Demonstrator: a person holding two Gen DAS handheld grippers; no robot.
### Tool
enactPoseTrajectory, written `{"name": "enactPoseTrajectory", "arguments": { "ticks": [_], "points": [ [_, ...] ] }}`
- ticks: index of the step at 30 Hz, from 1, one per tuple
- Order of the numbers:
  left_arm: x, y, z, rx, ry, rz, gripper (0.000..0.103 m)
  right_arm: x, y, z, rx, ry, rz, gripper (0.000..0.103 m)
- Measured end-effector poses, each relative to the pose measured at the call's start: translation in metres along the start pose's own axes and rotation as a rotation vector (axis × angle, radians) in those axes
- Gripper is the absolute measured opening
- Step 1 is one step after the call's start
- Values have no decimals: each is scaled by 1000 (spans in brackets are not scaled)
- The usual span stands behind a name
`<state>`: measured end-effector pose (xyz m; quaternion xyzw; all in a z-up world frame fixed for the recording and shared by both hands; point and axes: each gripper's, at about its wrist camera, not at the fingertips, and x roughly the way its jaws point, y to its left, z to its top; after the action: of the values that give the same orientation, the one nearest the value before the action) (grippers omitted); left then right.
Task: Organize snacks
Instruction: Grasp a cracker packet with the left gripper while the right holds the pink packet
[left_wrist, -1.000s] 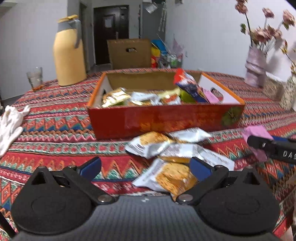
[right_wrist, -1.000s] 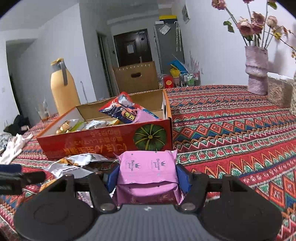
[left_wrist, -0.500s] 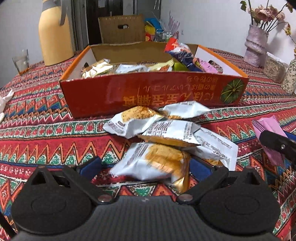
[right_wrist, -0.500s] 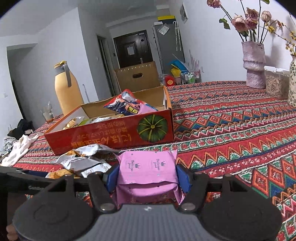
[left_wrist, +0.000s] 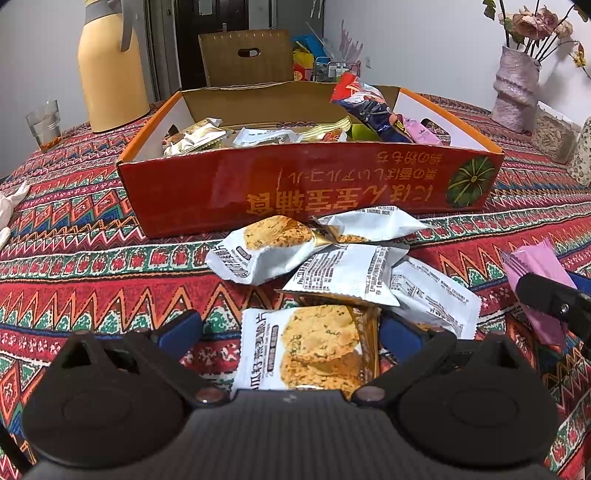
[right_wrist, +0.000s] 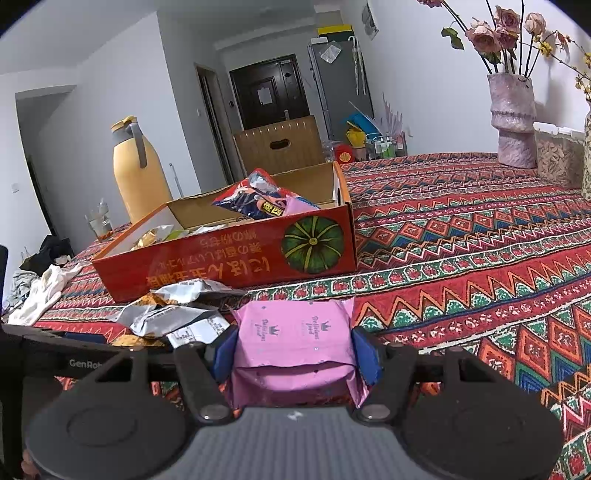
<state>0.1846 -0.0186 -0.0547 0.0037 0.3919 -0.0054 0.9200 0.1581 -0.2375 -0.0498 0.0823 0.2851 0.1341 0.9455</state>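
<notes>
A red cardboard box (left_wrist: 295, 192) (right_wrist: 221, 258) with several snack packets inside stands on the patterned tablecloth. Several white cracker packets (left_wrist: 332, 251) (right_wrist: 173, 314) lie in a pile in front of it. My left gripper (left_wrist: 290, 330) is open and low over the pile's near end. One cracker packet (left_wrist: 314, 350) lies between its jaws, close to the right pad and apart from the left one. My right gripper (right_wrist: 295, 352) is shut on a pink snack packet (right_wrist: 295, 343) just above the cloth, right of the pile. That pink packet (left_wrist: 535, 262) also shows at the left wrist view's right edge.
A yellow thermos jug (left_wrist: 110, 74) and a drinking glass (left_wrist: 44, 122) stand at the back left. At the back right are a pink vase (left_wrist: 517, 92) with flowers and a jar (left_wrist: 554, 136). White cloth (right_wrist: 40, 291) lies at the left table edge.
My left gripper has come forward and down onto the pile, so a cracker packet now lies between its jaws. The right gripper still holds the pink packet, nearly in place.
</notes>
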Motion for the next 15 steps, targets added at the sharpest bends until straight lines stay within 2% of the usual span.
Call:
{"name": "enactPoseTrajectory", "arguments": {
  "ticks": [7,9,13,15],
  "points": [
    [-4,1,-2,2,-4,-9,100,-1,1,-1,-1,0,0,65],
    [-8,0,-4,13,-11,-20,93,-1,1,-1,-1,0,-1,65],
    [-17,-2,-8,34,-28,-40,67,-3,2,-2,-3,-2,-2,65],
    [-20,0,-10,35,-32,-53,63,-4,3,-2,-5,-4,-1,65]
  ]
}}
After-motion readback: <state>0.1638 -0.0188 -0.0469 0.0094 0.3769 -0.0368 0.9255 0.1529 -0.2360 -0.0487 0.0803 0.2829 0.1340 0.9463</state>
